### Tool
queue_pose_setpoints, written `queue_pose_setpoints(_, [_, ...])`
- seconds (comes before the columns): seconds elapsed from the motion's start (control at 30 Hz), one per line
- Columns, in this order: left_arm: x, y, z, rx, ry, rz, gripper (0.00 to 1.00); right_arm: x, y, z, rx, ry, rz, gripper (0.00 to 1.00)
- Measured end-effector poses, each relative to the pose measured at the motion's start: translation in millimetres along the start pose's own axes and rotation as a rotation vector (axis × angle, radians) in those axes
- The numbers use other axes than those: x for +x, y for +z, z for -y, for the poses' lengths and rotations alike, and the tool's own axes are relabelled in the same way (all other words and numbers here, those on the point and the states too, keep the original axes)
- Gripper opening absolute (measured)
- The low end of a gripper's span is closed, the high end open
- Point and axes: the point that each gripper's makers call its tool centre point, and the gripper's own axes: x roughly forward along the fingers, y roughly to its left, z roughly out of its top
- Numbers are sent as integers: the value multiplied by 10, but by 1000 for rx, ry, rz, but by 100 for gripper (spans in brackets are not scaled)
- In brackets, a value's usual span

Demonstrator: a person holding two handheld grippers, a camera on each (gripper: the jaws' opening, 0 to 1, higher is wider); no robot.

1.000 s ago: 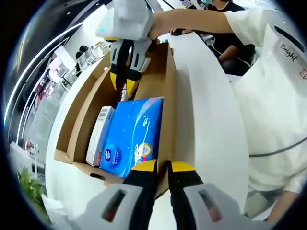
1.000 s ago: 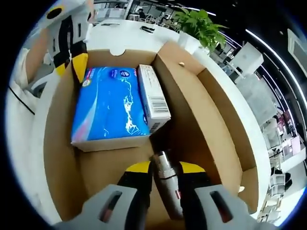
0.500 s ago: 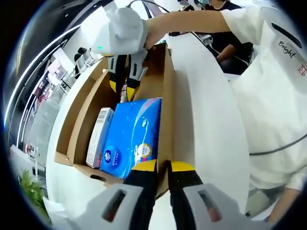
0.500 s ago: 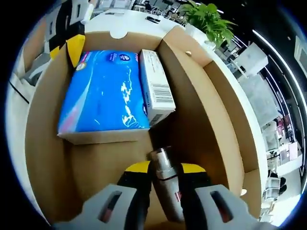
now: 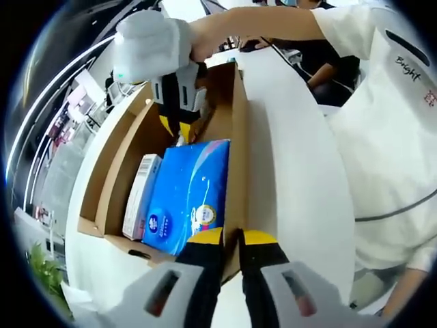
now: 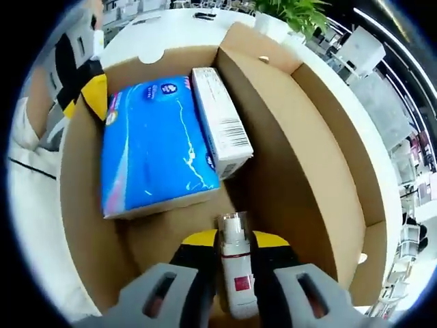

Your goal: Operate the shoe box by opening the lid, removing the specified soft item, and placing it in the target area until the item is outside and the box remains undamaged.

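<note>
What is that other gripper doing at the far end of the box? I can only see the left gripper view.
Observer: The right gripper is shut on a small bottle with a clear cap and a red label.
Operator: Is anything else in the box besides the blue pack?
Observer: Yes, the white carton beside the blue pack has a barcode on its top face.
Operator: What lies beyond the box?
Observer: A green plant stands past the box's open lid, on the white table.
</note>
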Motion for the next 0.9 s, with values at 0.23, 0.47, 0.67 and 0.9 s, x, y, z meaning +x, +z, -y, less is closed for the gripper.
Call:
queue_pose_setpoints(0.23, [-1, 1, -1, -3, -2, 4, 7, -5, 115, -42, -109, 47, 18, 25])
queue_pose_setpoints(0.47, [0, 1, -2, -4, -1, 9, 8, 92, 21, -128, -156, 80, -92, 22])
queue_pose_setpoints(0.67, [1, 2, -2, -3, 1, 11, 8, 99, -37, -212, -215, 109, -195, 20])
queue_pose_setpoints(0.9, [7, 1, -5, -3, 5, 12, 8, 140, -32, -264, -261, 235, -251, 19])
